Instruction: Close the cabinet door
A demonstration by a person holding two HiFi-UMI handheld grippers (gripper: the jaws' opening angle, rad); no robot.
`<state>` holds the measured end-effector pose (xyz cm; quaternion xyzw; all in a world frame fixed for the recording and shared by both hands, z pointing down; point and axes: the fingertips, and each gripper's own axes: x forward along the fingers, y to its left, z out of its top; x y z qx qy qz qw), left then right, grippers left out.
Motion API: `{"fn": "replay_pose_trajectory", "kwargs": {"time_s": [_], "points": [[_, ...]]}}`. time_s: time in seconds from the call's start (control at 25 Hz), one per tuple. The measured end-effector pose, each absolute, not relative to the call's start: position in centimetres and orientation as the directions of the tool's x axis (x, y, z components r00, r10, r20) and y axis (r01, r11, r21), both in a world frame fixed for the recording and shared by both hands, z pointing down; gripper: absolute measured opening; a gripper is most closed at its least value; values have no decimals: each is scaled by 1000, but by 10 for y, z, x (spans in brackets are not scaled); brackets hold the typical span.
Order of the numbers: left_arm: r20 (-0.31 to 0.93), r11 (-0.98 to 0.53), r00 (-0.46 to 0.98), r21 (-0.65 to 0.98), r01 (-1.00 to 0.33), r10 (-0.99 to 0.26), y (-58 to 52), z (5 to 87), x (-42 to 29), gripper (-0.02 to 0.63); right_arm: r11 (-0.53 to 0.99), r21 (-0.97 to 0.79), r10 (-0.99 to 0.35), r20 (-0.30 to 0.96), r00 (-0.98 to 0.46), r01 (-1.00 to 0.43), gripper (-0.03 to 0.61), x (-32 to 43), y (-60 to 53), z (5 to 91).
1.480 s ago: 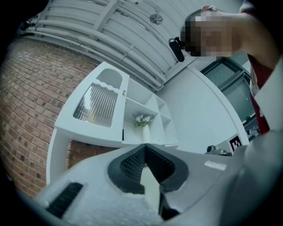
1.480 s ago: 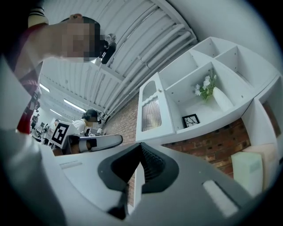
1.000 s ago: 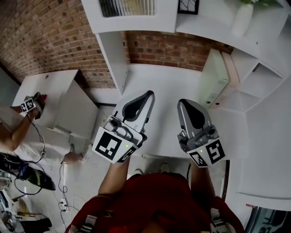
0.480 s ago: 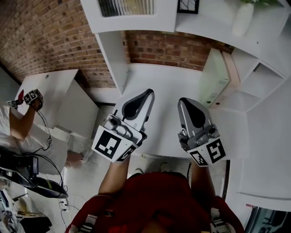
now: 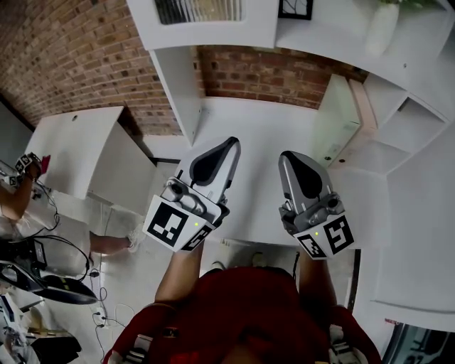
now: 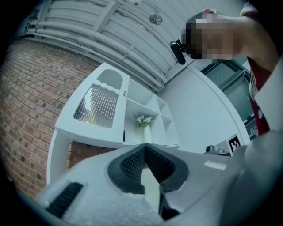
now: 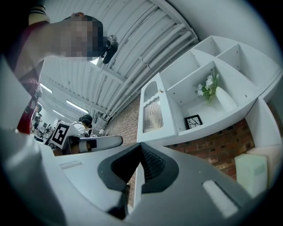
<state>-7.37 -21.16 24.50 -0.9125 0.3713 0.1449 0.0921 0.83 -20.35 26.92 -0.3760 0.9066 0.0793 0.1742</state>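
Observation:
The white wall cabinet hangs above the desk. Its door (image 6: 95,106) has a ribbed glass pane and a small knob (image 7: 161,90), and lies about flush with the cabinet front; the same door (image 7: 153,115) shows left of the open shelves, and its glass (image 5: 199,11) appears at the head view's top. My left gripper (image 5: 234,142) and right gripper (image 5: 284,156) hover side by side over the white desk (image 5: 263,128), well short of the cabinet. The left gripper (image 6: 144,145) and right gripper (image 7: 141,145) are both shut, with nothing between the pads.
Open shelves hold a white vase of flowers (image 7: 216,95) and a small framed picture (image 7: 193,121). A pale green box (image 5: 333,124) stands at the desk's right, against the brick wall (image 5: 270,75). Another person (image 5: 21,185) works at a white table (image 5: 71,142) on the left.
My two grippers have not moved. The other person's arm and marked gripper at the left have shifted further left and down.

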Motion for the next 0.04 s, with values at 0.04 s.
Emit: {"fn": "replay_pose_trajectory", "kwargs": {"time_s": [0.04], "points": [[-334, -707, 682, -61, -704, -651, -212, 245, -74, 2, 705, 12, -654, -375, -656, -709, 12, 8, -204, 269]]}}
